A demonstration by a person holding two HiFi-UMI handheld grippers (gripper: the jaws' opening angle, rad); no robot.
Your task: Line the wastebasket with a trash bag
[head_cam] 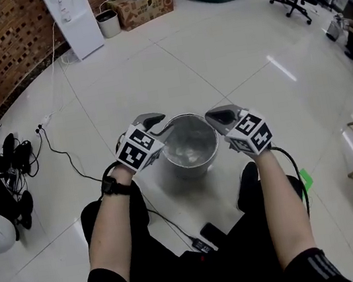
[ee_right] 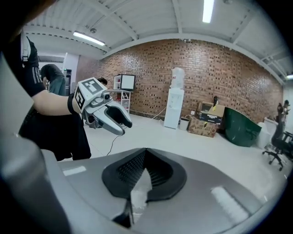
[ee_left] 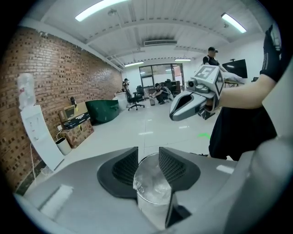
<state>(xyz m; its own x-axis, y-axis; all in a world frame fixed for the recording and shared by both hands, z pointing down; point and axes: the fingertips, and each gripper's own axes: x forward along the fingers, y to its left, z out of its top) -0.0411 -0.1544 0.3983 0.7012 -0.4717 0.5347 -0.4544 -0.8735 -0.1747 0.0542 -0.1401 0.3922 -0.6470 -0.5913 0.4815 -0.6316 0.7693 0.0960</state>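
One wastebasket ahead of left gripper

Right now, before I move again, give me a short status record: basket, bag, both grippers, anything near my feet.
wastebasket: round, metal, upright on the tiled floor, between the two grippers
trash bag: clear film, crumpled inside the basket; rim cover unclear
left gripper: jaws apart, nothing pressed between the pads, above the basket's left rim
right gripper: jaws together by the right rim; pale film shows in the slit, a hold on it is not certain
cable: black, runs along the floor past the feet
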